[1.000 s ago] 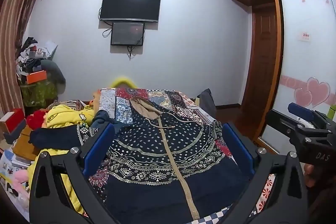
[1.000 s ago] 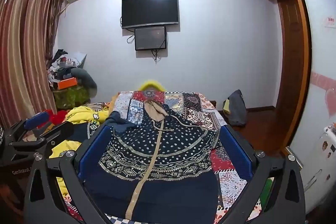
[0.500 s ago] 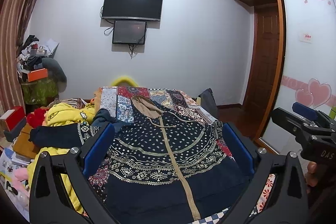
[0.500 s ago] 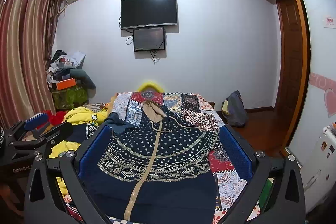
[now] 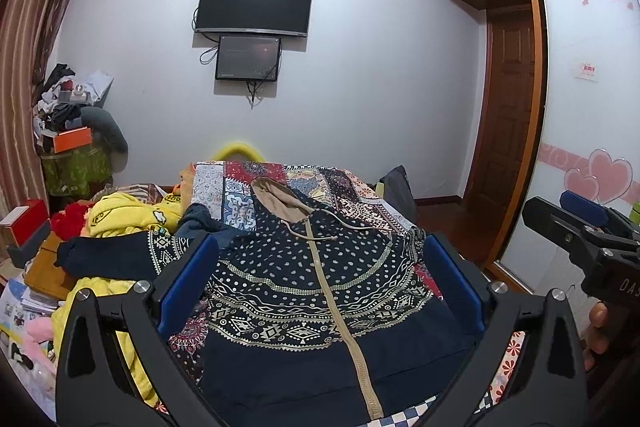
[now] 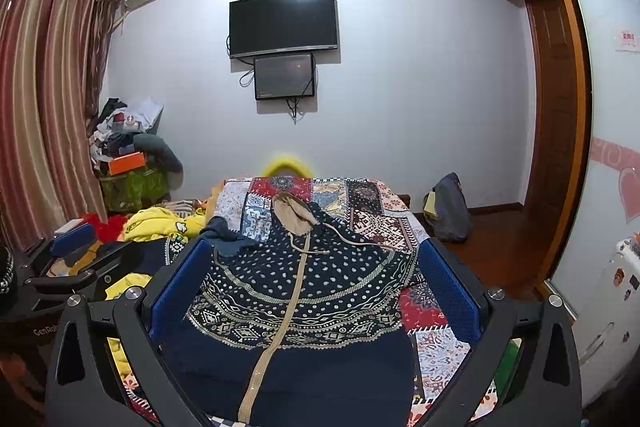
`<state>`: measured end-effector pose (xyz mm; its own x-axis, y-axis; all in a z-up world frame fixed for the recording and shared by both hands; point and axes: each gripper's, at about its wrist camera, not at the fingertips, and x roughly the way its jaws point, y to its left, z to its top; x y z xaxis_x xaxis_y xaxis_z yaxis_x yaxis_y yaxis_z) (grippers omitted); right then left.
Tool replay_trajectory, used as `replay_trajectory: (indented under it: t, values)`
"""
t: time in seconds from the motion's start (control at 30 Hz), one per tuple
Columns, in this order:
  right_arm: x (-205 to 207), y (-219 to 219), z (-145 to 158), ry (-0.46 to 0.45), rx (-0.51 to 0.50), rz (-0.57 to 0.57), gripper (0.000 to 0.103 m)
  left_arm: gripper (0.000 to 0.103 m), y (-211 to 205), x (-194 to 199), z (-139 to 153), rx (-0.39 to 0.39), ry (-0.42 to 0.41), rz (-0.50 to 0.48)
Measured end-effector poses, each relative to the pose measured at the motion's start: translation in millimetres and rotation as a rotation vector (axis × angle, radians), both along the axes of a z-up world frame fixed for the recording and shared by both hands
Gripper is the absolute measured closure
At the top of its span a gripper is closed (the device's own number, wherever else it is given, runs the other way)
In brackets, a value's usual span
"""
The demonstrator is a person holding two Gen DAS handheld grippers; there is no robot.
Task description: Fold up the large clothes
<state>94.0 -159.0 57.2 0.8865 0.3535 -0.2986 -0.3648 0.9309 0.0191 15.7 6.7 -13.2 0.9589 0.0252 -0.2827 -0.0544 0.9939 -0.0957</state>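
step: pre-fold; hoodie (image 5: 320,291) flat, zipped, on bed (image 6: 432,343)
left tool (image 5: 320,287): spread wide, empty
right tool (image 6: 312,287): spread wide, empty
next: likely descend, pinch the sleeve (image 5: 108,259)

The hoodie (image 5: 320,291) lies flat on the bed (image 6: 384,219). A pile of clothes (image 5: 132,211) sits to its left. A bag (image 6: 450,211) is on the floor to the right. A TV (image 5: 254,5) hangs on the wall behind.
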Motion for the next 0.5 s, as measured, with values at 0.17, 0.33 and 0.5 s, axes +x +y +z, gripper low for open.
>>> replay_trajectory:
  t: [0.17,0.33,0.5]
  values:
    - [1.6,0.0,-0.7,0.007,0.004,-0.001,0.0,0.0,-1.5,0.9,-0.8,0.011,-0.003,-0.001]
    - [2.5,0.2,-1.4,0.012,0.004,0.0,0.0,0.0,-2.2,1.4,-1.2,0.018,-0.003,-0.002]
    - [2.9,-0.4,-1.8,0.012,0.004,0.0,0.0,0.0,-2.0,1.4,0.1,0.016,-0.003,-0.003]
